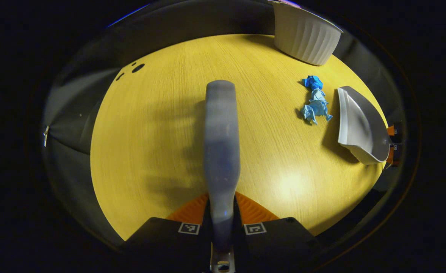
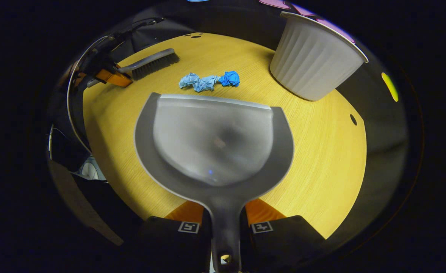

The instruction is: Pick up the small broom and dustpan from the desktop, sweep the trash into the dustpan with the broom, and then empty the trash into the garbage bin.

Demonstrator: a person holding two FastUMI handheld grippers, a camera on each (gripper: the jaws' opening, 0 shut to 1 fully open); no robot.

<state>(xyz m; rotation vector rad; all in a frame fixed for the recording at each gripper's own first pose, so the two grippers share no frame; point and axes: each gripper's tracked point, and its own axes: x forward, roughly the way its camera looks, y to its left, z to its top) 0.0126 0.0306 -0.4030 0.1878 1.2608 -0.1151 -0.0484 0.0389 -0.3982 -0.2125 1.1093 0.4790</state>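
- Broom [image 1: 221, 151] — small, grey, with a long handle; in the right gripper view its dark bristles [image 2: 155, 65] point down toward the yellow wood-grain desktop [image 2: 321, 151], at the far left, well apart from the trash.
- Dustpan [image 2: 213, 146] — grey, with a wide shallow scoop and a short handle at the near side; empty, with its open front edge facing the trash and close to it.
- Trash [image 2: 209, 80] — three crumpled blue paper pieces in a short row on the desktop; the right one is darker blue.
- Garbage bin [image 2: 313, 60] — white, ribbed, tapered, upright at the far right of the desktop, near the trash.
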